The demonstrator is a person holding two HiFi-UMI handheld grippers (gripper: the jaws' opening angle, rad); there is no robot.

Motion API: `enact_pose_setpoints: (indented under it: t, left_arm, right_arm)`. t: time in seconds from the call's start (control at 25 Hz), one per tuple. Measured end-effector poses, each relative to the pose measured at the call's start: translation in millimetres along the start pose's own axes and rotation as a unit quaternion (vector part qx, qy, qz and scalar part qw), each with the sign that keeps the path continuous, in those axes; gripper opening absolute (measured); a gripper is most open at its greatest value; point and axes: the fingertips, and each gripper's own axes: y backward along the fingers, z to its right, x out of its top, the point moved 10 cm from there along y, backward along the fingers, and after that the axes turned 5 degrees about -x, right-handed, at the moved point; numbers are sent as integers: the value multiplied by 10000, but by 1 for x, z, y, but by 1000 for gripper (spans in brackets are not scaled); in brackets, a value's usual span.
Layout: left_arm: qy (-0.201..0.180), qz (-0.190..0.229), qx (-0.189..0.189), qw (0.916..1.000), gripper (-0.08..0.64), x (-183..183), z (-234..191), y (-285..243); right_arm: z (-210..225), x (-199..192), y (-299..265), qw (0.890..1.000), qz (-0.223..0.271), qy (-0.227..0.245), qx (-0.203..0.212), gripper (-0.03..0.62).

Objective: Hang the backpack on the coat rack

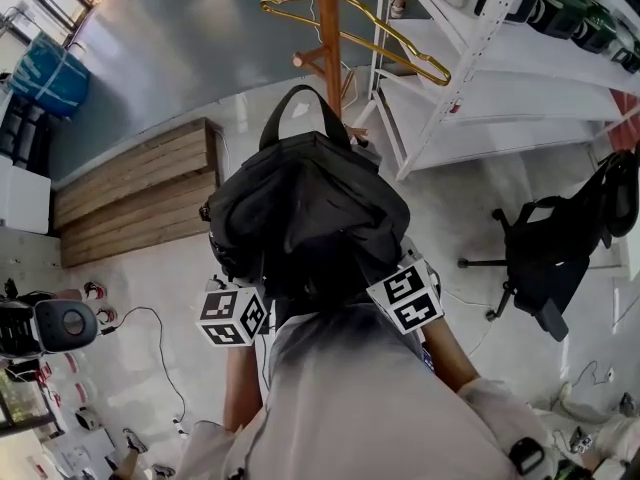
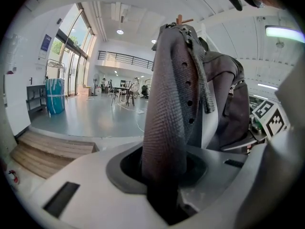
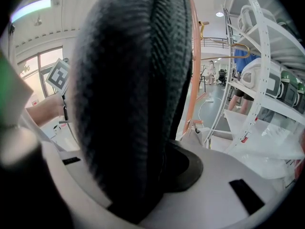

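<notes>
**Head view.** The black backpack (image 1: 305,213) is held off the floor in front of the person. Its top loop (image 1: 298,108) stands upright just beside the pole of the wooden coat rack (image 1: 327,28) and is not over any peg. Gold hangers (image 1: 400,48) hang on the rack. Both grippers are under the bag's lower edge. Only their marker cubes show, the left one (image 1: 232,318) and the right one (image 1: 405,298). White shelving (image 1: 470,58) stands to the right of the rack, a wooden platform (image 1: 135,198) lies to the left, and a black office chair (image 1: 545,258) stands well apart at right.

**Left gripper view.** The left gripper (image 2: 164,175) has its jaws closed on a grey woven strap (image 2: 167,113) of the backpack. The strap rises straight up from between them. The bag's body hangs to the right, and a rack peg (image 2: 181,19) shows above the strap.

**Right gripper view.** The right gripper (image 3: 138,185) has its jaws clamped on a dark padded strap (image 3: 128,94), which fills most of the frame. The rack's pole runs upright just behind it, with the shelving to the right.
</notes>
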Motion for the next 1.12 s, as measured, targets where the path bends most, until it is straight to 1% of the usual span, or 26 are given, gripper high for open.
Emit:
enact_pose_setpoints:
  t: [0.2, 0.4, 1.12]
  left_arm:
    - [-18, 21, 18, 10000, 100, 7, -4, -6]
    - [44, 2, 0, 10000, 100, 9, -9, -16]
    - [111, -205, -186, 9996, 101, 24, -45, -55]
  right_arm:
    - [6, 7, -5, 10000, 22, 17, 30, 130]
    - [12, 12, -12, 10000, -4, 48, -3, 130]
    - [24, 34, -47, 9997, -193, -142, -80, 130]
